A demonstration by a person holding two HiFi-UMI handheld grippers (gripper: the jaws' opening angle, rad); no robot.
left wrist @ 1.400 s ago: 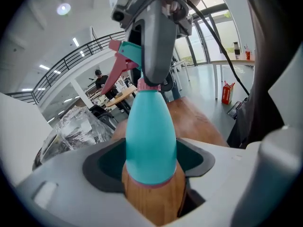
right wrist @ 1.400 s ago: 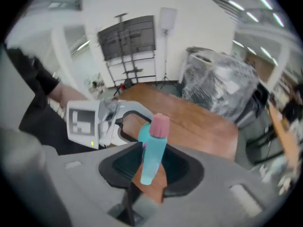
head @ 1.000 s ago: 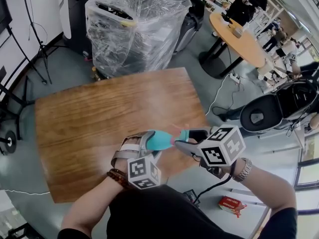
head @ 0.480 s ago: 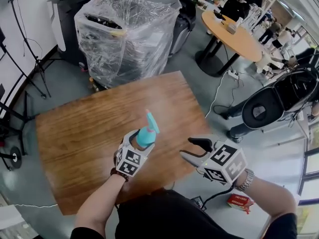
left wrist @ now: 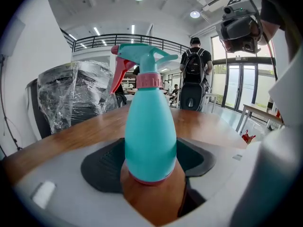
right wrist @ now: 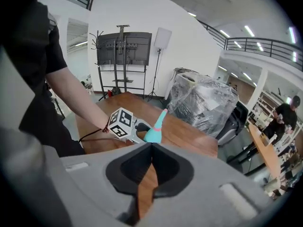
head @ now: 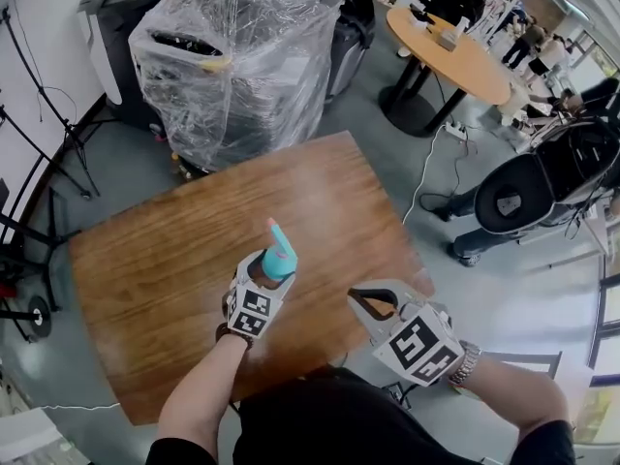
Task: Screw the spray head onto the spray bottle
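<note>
The teal spray bottle [head: 278, 263] stands upright between the jaws of my left gripper [head: 267, 277], which is shut on its body low over the wooden table [head: 155, 250]. In the left gripper view the bottle [left wrist: 149, 136] fills the middle between the dark pads [left wrist: 99, 167]. The teal spray head [left wrist: 142, 60] with its red trigger and pink collar sits on the neck. My right gripper [head: 365, 304] hangs to the right, apart from the bottle. Its jaws have just been closing and now meet with nothing between them [right wrist: 151, 150]. From there the bottle [right wrist: 154, 132] shows ahead.
A plastic-wrapped machine [head: 232, 56] stands behind the table. A round orange table [head: 455, 56] and a black chair [head: 528, 197] are at the right, with people further back. The right gripper hangs near the table's near right edge [head: 387, 308].
The right gripper has let go of the spray head, drawn away to the right and shut. The left gripper has rolled the bottle from lying sideways to upright and lowered it over the table.
</note>
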